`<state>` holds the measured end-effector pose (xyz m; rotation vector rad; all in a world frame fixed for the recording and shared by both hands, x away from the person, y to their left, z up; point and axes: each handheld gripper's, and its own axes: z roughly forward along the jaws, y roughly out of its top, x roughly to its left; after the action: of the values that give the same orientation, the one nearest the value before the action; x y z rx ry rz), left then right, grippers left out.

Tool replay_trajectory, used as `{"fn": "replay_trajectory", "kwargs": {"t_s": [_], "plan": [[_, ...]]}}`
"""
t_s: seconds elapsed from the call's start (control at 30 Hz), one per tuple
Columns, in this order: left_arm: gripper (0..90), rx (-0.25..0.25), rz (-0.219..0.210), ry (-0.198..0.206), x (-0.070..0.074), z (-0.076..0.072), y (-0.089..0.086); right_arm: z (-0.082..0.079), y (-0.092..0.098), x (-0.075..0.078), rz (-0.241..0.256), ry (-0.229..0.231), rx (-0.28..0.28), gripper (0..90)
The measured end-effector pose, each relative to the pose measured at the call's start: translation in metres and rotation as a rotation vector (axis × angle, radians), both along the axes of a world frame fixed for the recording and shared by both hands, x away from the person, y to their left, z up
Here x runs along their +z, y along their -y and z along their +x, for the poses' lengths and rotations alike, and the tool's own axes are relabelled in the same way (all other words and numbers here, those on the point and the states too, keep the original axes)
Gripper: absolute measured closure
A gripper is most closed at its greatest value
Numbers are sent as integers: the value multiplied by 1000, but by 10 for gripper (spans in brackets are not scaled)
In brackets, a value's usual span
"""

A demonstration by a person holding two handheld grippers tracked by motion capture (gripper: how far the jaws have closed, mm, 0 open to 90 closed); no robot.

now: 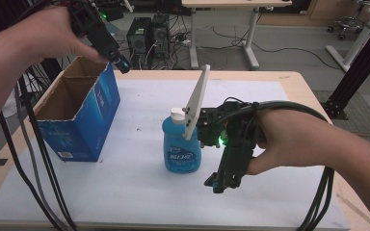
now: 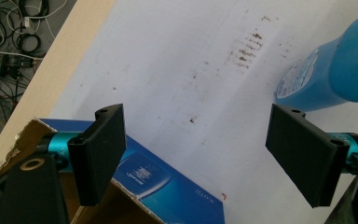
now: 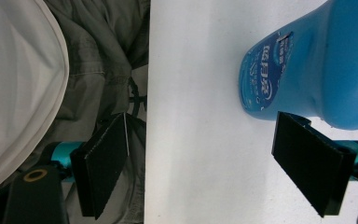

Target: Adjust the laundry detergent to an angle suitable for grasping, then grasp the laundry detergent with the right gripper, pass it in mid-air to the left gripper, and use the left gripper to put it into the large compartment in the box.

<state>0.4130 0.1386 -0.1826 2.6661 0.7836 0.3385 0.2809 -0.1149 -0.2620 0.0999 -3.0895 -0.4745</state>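
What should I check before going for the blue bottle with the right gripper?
1. Right gripper open: ok, jaws stand wide apart, nothing held.
2. Blue bottle upright on the white mat: ok.
3. Bottle between the right jaws: not ok, it stands beside them.
4. White cap on: ok.
5. Left gripper open above the blue box: ok.
6. Box open on top: ok; contents cannot tell.

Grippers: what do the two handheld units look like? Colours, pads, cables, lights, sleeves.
Both are black frames. The right gripper carries a white three-cornered plate, a green light and a bundle of black cables. The left gripper trails black and grey cables. Each has flat black rectangular pads on teal mounts. Forearms are bare; no sleeves.
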Motion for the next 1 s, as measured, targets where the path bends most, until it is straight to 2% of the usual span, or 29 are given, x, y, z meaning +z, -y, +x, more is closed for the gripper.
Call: {"fn": "replay_trajectory", "kwargs": {"t_s": [0.3,0.63,0.73,1.0], "plan": [[203,-3,2,2,0,1,-1,1,-1,-2,-2,-6,3,180],[203,-25,0,-9,0,0,-2,5,7,2,30,-16,-13,180],[203,-32,1,-11,-1,0,-2,8,13,6,59,-22,-18,180],[203,-52,-7,-10,0,-3,2,24,41,17,177,-38,-63,179]]}}
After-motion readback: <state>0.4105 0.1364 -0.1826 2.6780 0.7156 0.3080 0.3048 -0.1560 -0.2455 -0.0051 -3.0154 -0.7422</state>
